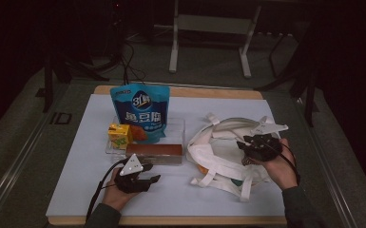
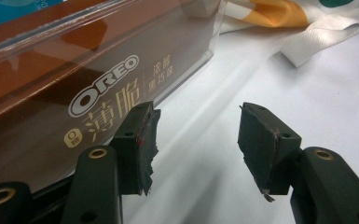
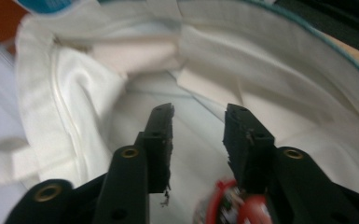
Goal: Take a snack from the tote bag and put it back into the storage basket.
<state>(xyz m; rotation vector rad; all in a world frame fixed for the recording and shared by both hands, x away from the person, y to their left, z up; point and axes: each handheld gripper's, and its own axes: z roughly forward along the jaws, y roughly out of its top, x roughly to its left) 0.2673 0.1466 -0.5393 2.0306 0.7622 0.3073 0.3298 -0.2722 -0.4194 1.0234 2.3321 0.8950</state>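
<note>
Left tongs (image 2: pixel 196 149) open by Oreo box (image 2: pixel 88 79), right tongs (image 3: pixel 198 140) open, empty, in tote bag (image 3: pixel 98 93)

Right claw (image 1: pixel 245 147) over white tote bag (image 1: pixel 218 154), left claw (image 1: pixel 149 174) near brown box (image 1: pixel 154 153)

The high view looks forward and down from above the person's side of the white-covered bench (image 1: pixel 180 199), taking in its whole top. The left gripper view sits low and close, facing the brown Oreo biscuit box (image 2: pixel 74 88), the same box as in the high view (image 1: pixel 154 153). The right gripper view peers into the white cloth tote bag (image 3: pixel 270 70), also seen from above (image 1: pixel 218 147).
</note>
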